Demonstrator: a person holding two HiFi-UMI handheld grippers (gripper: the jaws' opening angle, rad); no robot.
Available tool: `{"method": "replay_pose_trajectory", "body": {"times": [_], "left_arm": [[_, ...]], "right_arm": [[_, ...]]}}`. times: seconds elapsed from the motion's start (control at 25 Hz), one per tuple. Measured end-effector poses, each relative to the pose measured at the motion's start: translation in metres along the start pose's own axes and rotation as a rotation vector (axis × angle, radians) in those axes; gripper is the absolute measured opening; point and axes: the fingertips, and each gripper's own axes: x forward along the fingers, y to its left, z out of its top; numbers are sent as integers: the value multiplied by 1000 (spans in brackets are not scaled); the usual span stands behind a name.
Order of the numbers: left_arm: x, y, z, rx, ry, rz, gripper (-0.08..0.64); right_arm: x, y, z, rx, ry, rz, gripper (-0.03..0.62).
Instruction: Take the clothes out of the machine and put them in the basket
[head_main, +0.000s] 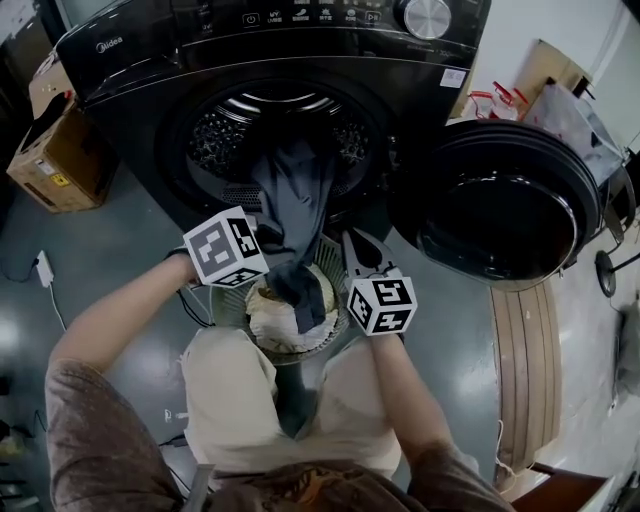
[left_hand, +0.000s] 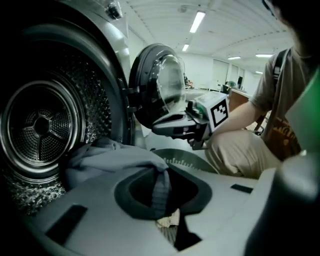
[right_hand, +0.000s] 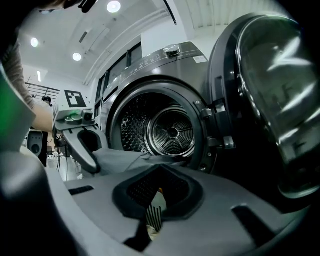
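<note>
A dark grey garment (head_main: 295, 190) hangs out of the washing machine's drum (head_main: 215, 140) and reaches down to the round basket (head_main: 232, 318) in front of it. My left gripper (head_main: 262, 262) is shut on this garment (left_hand: 105, 160) just above the basket's rim (left_hand: 185, 160); the cloth runs between its jaws. Light-coloured clothes (head_main: 275, 315) lie in the basket. My right gripper (head_main: 358, 250) hovers level at the basket's right side, jaws together, gripping nothing I can see. In the right gripper view the grey garment (right_hand: 120, 159) drapes past the left gripper.
The machine's round door (head_main: 500, 205) stands wide open to the right. A cardboard box (head_main: 55, 150) sits left of the machine, a wooden board (head_main: 525, 370) lies on the floor at the right, and a white adapter with cable (head_main: 45, 268) is at the far left.
</note>
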Motion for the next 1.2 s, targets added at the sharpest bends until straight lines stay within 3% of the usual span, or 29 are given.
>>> {"method": "replay_pose_trajectory", "body": {"times": [0.32,0.52,0.6,0.72,1.0,1.2], "left_arm": [[3,-73,4,11,22,-232,52],[6,-76,4,29,27,-238,55],[8,-62,6,32,-1,-175,80],[11,-26,11,19,-65,-42,275],[29,97,8,-90,-151,277,342],[45,180,-24,-189,-107,474,362]], "right_arm": [[4,4,0,1,-4,12,-5],[4,2,-1,7,-2,9,-5],[4,1,-2,8,-2,7,-5],[4,1,-1,5,-3,9,-5],[2,2,1,-1,-9,9,-5],[2,4,2,-10,-9,9,-5]]}}
